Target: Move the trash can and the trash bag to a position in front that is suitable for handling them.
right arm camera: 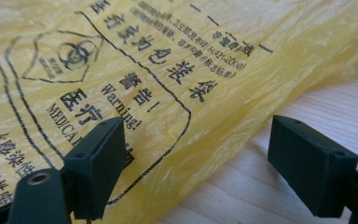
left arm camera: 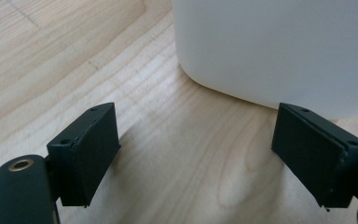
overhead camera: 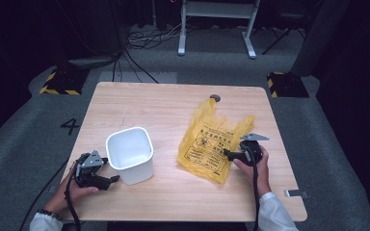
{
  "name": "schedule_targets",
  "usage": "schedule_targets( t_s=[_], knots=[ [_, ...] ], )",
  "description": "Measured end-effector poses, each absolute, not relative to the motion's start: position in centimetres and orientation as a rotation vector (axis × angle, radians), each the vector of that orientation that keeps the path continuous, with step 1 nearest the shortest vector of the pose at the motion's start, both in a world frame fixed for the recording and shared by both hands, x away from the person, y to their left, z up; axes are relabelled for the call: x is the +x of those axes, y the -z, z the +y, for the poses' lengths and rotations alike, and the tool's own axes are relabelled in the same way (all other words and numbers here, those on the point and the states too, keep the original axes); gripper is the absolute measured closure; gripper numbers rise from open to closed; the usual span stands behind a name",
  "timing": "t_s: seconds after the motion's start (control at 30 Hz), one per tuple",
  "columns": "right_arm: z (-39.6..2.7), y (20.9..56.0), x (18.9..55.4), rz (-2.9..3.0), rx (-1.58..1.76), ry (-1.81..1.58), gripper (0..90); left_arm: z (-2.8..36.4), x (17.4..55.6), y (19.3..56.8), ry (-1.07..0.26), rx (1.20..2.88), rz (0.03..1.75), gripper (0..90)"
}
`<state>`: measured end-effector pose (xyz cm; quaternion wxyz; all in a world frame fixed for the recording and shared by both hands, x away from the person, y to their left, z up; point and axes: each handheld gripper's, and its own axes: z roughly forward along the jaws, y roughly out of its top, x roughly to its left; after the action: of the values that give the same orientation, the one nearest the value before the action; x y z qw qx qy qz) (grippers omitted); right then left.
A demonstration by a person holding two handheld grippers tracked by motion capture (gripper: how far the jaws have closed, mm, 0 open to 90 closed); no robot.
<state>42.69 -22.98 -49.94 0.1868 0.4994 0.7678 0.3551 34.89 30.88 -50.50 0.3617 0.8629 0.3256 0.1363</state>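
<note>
A yellow bag [overhead camera: 212,142] lies flat on the right part of the wooden table [overhead camera: 173,103]. It is thin, shiny plastic with many small wrinkles. One pointed end reaches toward the far edge of the table, and another corner sticks out to the right. Black print covers its top: a box drawn with a line, a round warning sign, rows of signs, and the words "Warning!" and "MEDICAL". In the right gripper view the bag [right arm camera: 158,70] looks see-through at its edge, where it rests on the wood.

The right tongs [overhead camera: 227,154] sit at the near right edge of the bag. Their jaws are wide apart, with nothing pinched. One jaw is over the bag and the other is over bare wood.

A white bin [overhead camera: 130,154] stands upright on the left part of the table, well apart from the bag. It has rounded corners and smooth walls.

The left tongs [overhead camera: 113,179] are just beside the near left wall of the bin [left arm camera: 279,46]. Their jaws are also wide apart and grip nothing.
</note>
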Motion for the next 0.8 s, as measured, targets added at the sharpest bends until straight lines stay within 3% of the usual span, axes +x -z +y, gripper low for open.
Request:
schedule_targets(
  t_s=[0.37,0.8],
  knots=[
    [-23.2,50.2,42.8,2.171,1.351,-0.939,19.1,31.9,37.0,50.5,-0.376,2.210,0.877,14.7],
    [-25.1,50.3,43.1,2.212,1.293,-0.963,19.0,27.6,39.9,50.4,-0.317,2.244,0.773,15.1]
  ],
)
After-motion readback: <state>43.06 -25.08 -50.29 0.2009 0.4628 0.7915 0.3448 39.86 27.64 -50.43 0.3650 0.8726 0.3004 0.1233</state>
